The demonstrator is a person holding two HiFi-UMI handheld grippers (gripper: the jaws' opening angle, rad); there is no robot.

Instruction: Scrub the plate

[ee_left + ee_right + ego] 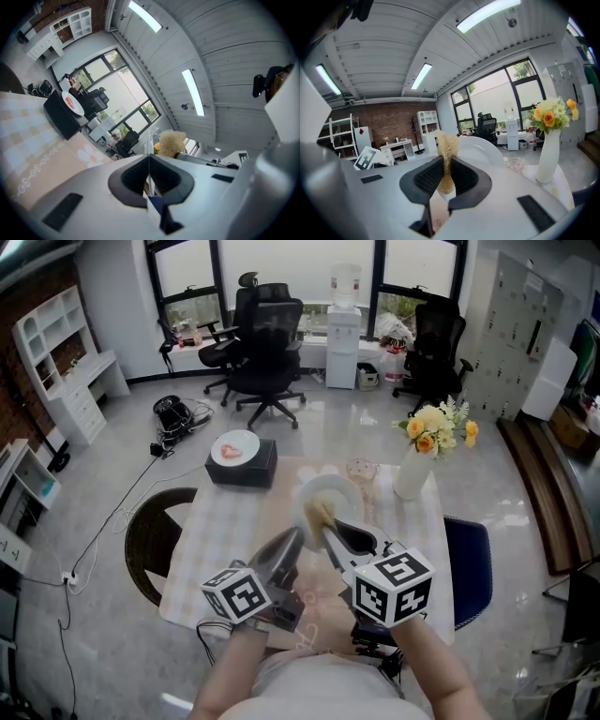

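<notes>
Left gripper is clamped on the rim of the white plate, held tilted above the table. Right gripper is closed on a tan scrubber at the plate's face, contact not certain. Scrubbing well likely calls for a firm rim hold and overlapping strokes pressed toward the held edge, so the plate does not twist out. Right of the plate stand a flower vase and a glass dish, left of it a black box; the vase seems likeliest to be knocked.

Head cam steep down; L/R cams close, tilted up; share plate.
</notes>
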